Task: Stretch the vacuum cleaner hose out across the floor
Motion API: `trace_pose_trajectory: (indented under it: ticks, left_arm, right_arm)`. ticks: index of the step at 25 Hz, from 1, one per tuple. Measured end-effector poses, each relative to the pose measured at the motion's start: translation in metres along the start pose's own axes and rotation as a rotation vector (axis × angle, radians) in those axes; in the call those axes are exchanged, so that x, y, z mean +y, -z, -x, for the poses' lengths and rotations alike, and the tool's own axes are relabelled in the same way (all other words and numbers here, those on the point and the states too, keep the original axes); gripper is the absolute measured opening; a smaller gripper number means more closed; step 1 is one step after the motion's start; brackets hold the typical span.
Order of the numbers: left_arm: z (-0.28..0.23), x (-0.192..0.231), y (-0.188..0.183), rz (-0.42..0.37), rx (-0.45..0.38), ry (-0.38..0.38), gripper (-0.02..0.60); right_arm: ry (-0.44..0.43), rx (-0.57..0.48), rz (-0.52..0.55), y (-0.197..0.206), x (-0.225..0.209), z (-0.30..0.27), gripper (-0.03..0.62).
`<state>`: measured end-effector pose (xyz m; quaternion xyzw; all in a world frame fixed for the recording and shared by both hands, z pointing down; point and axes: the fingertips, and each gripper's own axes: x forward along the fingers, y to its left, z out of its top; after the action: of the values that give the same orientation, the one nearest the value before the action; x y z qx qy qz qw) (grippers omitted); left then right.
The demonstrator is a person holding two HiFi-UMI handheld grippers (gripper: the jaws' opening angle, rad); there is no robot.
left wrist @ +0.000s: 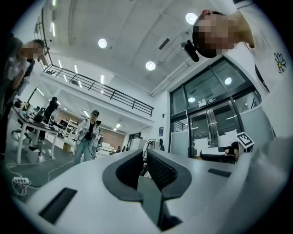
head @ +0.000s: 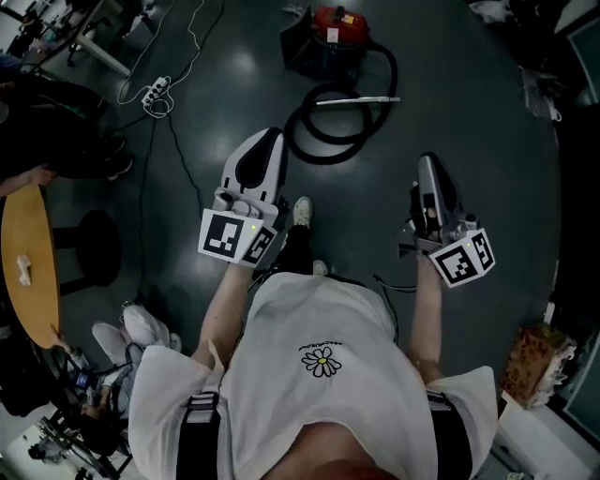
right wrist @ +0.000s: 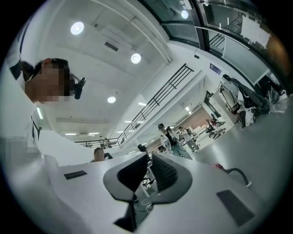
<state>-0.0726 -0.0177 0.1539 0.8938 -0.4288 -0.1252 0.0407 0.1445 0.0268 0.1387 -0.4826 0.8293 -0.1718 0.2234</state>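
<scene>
Ahead, coiled hose (black) beside red vacuum cleaner

Head view looks steeply down; both gripper views tilt up at ceiling.

Vacuum cleaner sits on the floor at the far end, with the hose coiled right in front of it, on the person's side. Left gripper is near the coil's left edge, right gripper well off to its right. Power strip lies far left, and a round table is nearer, at the left edge.
</scene>
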Motion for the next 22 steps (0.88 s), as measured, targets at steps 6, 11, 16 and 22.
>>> trace_pose_trajectory:
  ticks: [6, 11, 16, 22]
  left_arm:
    - [-0.115, 0.073, 0.021, 0.107, 0.058, 0.114, 0.167]
    - [-0.185, 0.122, 0.059, 0.107, 0.119, 0.093, 0.169]
    - [-0.229, 0.163, 0.166, 0.107, 0.151, 0.091, 0.271]
    - [-0.256, 0.239, 0.366, 0.065, 0.255, 0.12, 0.276]
  right_arm:
    - [0.096, -0.097, 0.053, -0.023, -0.072, -0.112, 0.202]
    - [0.102, -0.077, -0.032, -0.006, -0.142, -0.177, 0.204]
    - [0.072, 0.028, -0.071, 0.063, -0.231, -0.21, 0.204]
    - [0.06, 0.132, -0.059, 0.199, -0.375, -0.235, 0.204]
